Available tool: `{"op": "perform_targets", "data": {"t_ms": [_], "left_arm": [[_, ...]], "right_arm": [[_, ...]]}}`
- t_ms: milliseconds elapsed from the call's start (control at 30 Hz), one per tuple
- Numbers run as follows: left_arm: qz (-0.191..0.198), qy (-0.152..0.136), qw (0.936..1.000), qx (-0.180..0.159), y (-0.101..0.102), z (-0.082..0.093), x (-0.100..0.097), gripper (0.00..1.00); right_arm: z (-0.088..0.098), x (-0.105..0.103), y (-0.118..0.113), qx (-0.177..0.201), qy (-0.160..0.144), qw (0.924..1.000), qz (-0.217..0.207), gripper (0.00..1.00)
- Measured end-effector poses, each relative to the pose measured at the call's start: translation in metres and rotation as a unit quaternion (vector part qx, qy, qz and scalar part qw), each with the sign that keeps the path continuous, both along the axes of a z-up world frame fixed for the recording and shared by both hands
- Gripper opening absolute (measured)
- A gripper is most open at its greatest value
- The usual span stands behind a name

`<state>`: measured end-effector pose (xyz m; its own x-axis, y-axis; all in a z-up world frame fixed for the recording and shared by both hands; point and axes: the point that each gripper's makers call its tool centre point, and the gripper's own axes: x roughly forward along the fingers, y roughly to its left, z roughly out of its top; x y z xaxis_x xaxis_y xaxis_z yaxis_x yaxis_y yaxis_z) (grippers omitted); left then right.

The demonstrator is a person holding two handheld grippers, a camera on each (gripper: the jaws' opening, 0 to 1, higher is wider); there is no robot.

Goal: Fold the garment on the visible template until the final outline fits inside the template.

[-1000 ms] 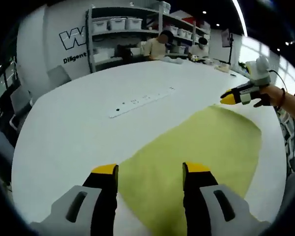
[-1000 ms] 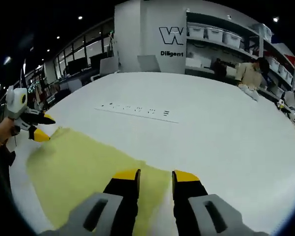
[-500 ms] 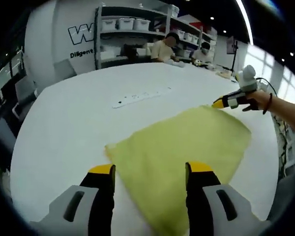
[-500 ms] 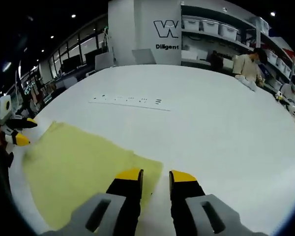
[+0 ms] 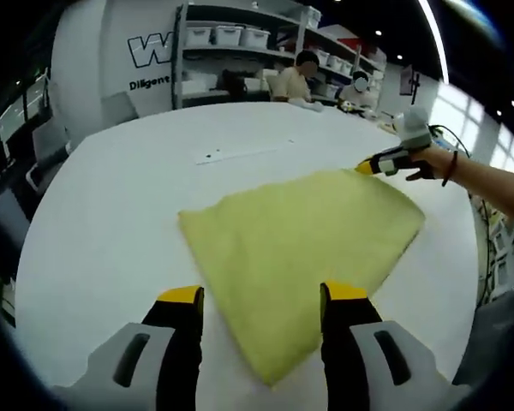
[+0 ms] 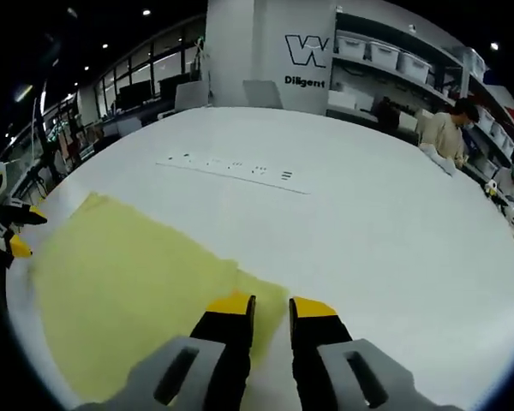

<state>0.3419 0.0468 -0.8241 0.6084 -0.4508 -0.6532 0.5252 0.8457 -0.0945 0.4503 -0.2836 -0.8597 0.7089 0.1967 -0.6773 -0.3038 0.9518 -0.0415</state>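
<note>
While people (image 5: 295, 75) sit behind, garment (image 5: 295, 248) lies flat on table (image 5: 111, 214).

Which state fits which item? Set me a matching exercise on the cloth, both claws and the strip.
1 yellow-green cloth garment
2 left claw
3 right claw
4 long white marked strip

A jaws wide apart
B jaws nearly together
C spread flat on the white table
D lying beyond the garment

Pairs: 1-C, 2-A, 3-B, 4-D.

On the white back wall (image 6: 265, 43) I can read a large outlined "W" with the word "Diligent" beneath it, cut off at the shelving.
</note>
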Motion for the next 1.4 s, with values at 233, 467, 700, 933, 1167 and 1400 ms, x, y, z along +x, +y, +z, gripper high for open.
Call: {"op": "perform_targets", "data": {"t_ms": [233, 467, 700, 933, 1167, 1400], "left_arm": [[0.008, 0.013, 0.9999, -0.006, 0.001, -0.005, -0.016, 0.5], [0.025, 0.039, 0.9989, 0.006, 0.01, -0.02, -0.035, 0.49], [0.024, 0.067, 0.9974, -0.014, 0.01, -0.03, -0.051, 0.35], [0.017, 0.077, 0.9967, -0.019, 0.015, -0.037, -0.056, 0.04], [0.006, 0.075, 0.9971, -0.012, 0.014, -0.038, -0.058, 0.01], [-0.001, 0.08, 0.9967, -0.009, 0.016, -0.038, -0.059, 0.01]], "right_arm": [[-0.005, -0.003, 0.003, -0.009, 0.004, 0.9999, 0.008, 0.1], [-0.003, -0.006, 0.006, -0.016, 0.001, 0.9998, 0.013, 0.07], [-0.001, -0.01, 0.011, -0.02, 0.003, 0.9996, 0.018, 0.01], [0.003, -0.016, 0.015, -0.011, 0.001, 0.9998, 0.014, 0.0], [0.008, -0.011, 0.009, -0.011, -0.004, 0.9999, 0.008, 0.0], [0.006, -0.014, 0.003, -0.02, 0.002, 0.9997, 0.012, 0.0]]}}
